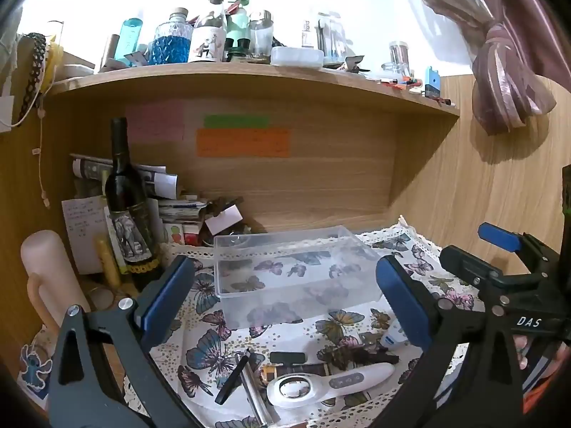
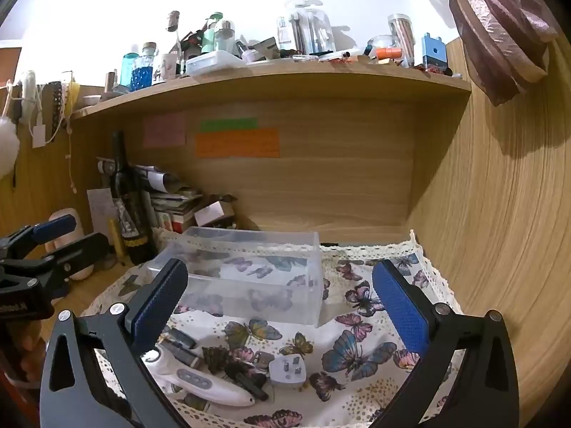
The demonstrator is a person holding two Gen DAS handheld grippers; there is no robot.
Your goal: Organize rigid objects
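Clear plastic bin (image 1: pixel 296 271) empty — both claws (image 1: pixel 285 299) (image 2: pixel 282 303) wide apart.

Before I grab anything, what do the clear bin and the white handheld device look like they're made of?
Clear bin: likely thin rigid plastic, slightly frosted; the butterfly cloth shows through its walls. White handheld device: probably moulded hard plastic, glossy, with highlights along its body and a shiny round window whose material I cannot tell.
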